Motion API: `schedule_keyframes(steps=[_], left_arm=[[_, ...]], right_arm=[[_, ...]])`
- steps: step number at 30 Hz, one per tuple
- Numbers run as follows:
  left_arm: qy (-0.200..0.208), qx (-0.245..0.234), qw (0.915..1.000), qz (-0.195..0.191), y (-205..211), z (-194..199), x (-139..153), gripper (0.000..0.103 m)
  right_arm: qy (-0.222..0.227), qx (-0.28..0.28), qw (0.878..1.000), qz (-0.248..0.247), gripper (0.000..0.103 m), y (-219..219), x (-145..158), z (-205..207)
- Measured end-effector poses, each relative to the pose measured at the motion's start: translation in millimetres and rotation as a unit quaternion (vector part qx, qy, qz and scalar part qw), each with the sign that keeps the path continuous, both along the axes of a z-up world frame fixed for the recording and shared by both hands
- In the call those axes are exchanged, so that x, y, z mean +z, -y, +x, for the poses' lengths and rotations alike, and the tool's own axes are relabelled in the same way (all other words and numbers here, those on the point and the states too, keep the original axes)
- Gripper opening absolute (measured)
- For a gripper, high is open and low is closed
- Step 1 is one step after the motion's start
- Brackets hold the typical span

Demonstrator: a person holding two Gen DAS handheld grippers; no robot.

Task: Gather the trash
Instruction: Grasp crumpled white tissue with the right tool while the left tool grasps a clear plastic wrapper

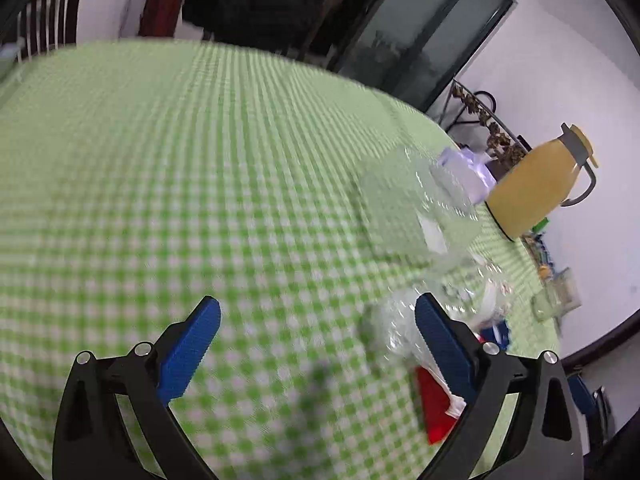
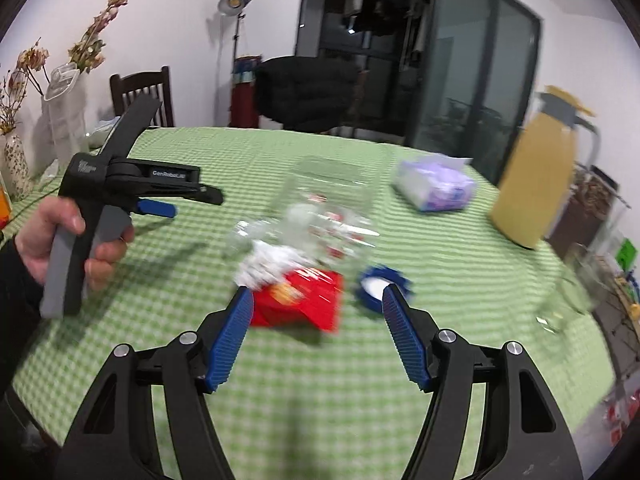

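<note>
A: Where is the trash located?
B: The red wrapper (image 2: 304, 300) is seen mid-table, just ahead of the right gripper (image 2: 318, 300), nearer it than the left gripper (image 1: 316, 332).
A: Jaw states?
B: Both are recorded spread apart, nothing held.

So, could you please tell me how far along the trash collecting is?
Nothing looks collected yet. Both the left gripper and the right gripper are open and empty above the table. Left to pick up: the red wrapper, the crumpled clear plastic, the white tissue and the blue lid.
</note>
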State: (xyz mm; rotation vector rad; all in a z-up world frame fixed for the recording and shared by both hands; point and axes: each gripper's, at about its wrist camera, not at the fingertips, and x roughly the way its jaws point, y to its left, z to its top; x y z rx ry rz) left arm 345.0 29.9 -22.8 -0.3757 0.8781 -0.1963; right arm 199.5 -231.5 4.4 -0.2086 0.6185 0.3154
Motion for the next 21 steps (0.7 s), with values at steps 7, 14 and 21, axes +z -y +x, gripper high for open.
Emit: schedule_keyframes(steps=[7,14,21], left_arm=[[-0.002,0.015,0.9992,0.037,-9,3,-8,0.094],[0.003,-0.010,0.9996,0.025,6,10,-5,0.094],[0.039,-0.043,0.9979,0.027,32,8,-3,0.094]], right_arm=[[-0.082,0.019,0.996,-0.025,0.039,-50,-39,59],[-0.065,0.001,0.998,-0.011,0.009,-43,-26,50],[-0.002,-0.041,0.999,0.019,0.009,14,17,-1]])
